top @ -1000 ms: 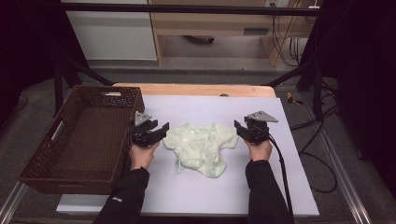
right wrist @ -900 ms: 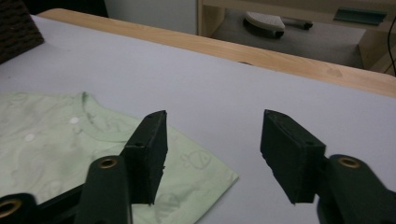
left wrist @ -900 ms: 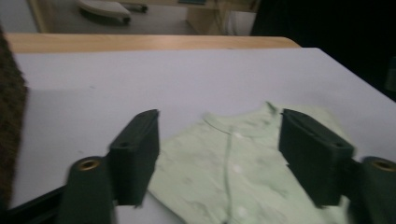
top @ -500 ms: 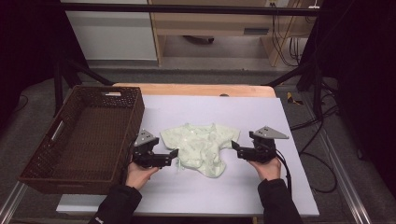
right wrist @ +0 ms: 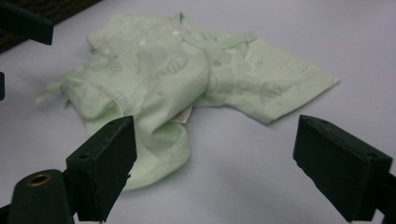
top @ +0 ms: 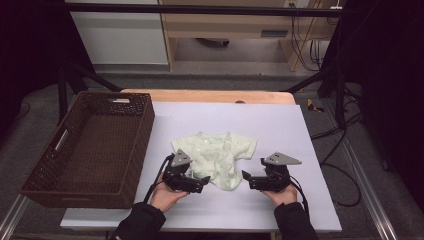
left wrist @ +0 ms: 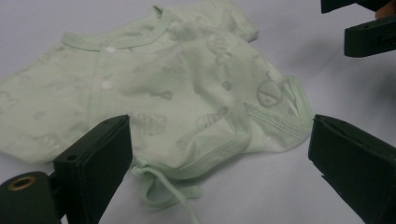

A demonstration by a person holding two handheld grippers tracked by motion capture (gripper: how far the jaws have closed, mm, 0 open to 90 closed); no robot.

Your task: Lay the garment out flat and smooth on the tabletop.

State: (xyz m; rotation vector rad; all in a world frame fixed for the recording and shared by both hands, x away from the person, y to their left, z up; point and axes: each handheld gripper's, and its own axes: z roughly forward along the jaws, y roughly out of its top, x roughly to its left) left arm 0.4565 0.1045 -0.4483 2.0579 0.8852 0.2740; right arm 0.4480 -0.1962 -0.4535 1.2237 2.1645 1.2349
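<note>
Both claws pulled back, opened; garment [top: 216,157] released on table [top: 280,125].

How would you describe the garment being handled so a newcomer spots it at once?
On the pale mat right of the brown wicker basket lies a small baby top. It is mint green, crumpled, with snap buttons, the only soft cloth there.

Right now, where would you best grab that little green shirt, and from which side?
Probably the shirt's near bottom hem, at its two corners. That edge lies bunched and slightly lifted off the white table, facing both open tools. The left tool comes in low from the left, the right tool from the right.
</note>
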